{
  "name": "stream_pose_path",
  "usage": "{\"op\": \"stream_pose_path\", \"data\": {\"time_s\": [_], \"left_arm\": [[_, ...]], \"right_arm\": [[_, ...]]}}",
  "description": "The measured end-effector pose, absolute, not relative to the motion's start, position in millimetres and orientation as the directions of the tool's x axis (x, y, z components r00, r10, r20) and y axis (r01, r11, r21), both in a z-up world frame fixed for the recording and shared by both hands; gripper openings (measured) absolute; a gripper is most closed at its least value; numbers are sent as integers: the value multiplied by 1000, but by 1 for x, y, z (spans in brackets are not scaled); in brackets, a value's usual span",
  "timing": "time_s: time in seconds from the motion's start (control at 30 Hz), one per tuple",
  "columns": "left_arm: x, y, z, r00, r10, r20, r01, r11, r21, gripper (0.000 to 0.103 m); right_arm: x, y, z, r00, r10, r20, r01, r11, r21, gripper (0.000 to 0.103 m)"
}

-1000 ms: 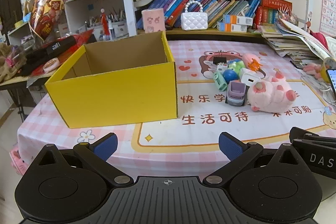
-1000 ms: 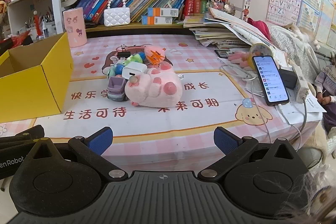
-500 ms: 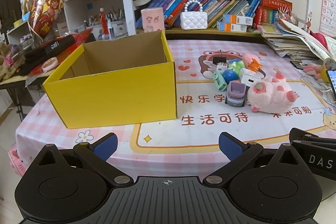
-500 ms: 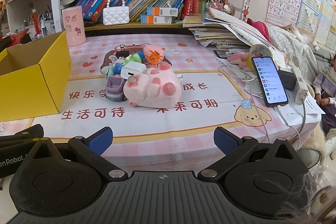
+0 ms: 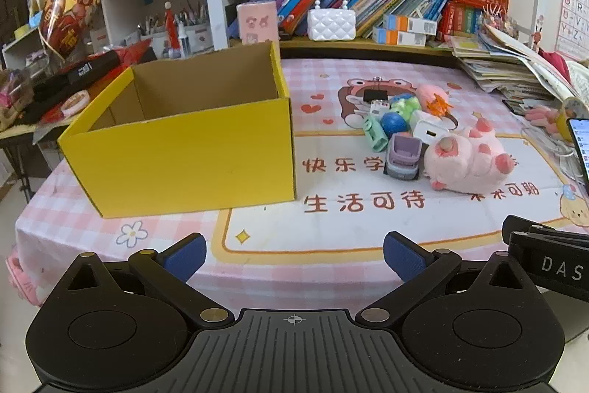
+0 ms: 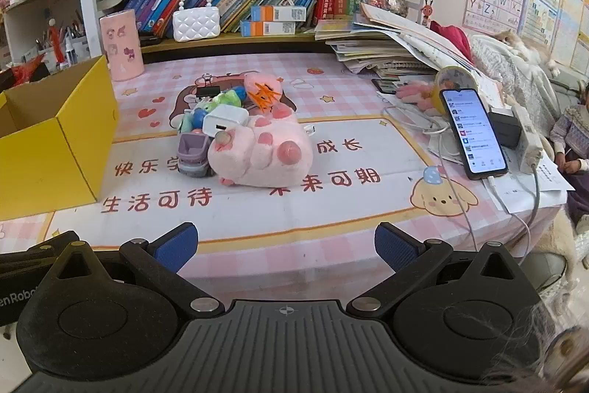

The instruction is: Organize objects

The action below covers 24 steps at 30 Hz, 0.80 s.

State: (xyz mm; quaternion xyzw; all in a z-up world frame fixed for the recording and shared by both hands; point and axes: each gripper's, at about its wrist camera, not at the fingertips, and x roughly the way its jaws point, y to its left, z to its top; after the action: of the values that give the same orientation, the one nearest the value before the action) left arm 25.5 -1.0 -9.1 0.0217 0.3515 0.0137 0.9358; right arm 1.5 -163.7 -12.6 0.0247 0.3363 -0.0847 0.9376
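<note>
Ahead of the left gripper [image 5: 294, 255] and slightly to its left sits the yellow cardboard box [image 5: 191, 150], open-topped, with nothing visible inside; jaws spread wide, nothing held, hovering at the near edge of the table [image 5: 331, 267]. Ahead and right of it lies the toy pile. Right gripper [image 6: 285, 245], likewise spread wide and empty, has the pile just left of its centreline: pink plush [image 6: 263, 155] nearest, purple toy truck [image 6: 193, 153] touching its left side, white charger block [image 6: 225, 123] and small coloured toys behind. A lit phone [image 6: 473, 131] leans at the far right.
</note>
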Motion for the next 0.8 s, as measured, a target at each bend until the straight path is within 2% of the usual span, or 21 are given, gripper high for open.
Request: {"op": "stream_pose_path", "data": {"time_s": [0.27, 0.5, 0.63, 0.8], "left_arm": [[48, -13, -9, 744, 80, -664, -78, 996, 33, 103], [69, -29, -8, 724, 147, -674, -156, 987, 47, 103], [72, -31, -7, 717, 164, -677, -194, 981, 32, 103], [71, -32, -8, 711, 161, -685, -232, 973, -13, 103]], "right_arm": [[29, -178, -11, 780, -93, -619, 101, 995, -22, 103], [65, -211, -9, 776, 49, -629, 18, 995, 100, 103], [87, -220, -10, 766, 56, -640, 7, 995, 96, 103], [115, -231, -18, 749, 130, -649, -26, 985, 168, 103]]}}
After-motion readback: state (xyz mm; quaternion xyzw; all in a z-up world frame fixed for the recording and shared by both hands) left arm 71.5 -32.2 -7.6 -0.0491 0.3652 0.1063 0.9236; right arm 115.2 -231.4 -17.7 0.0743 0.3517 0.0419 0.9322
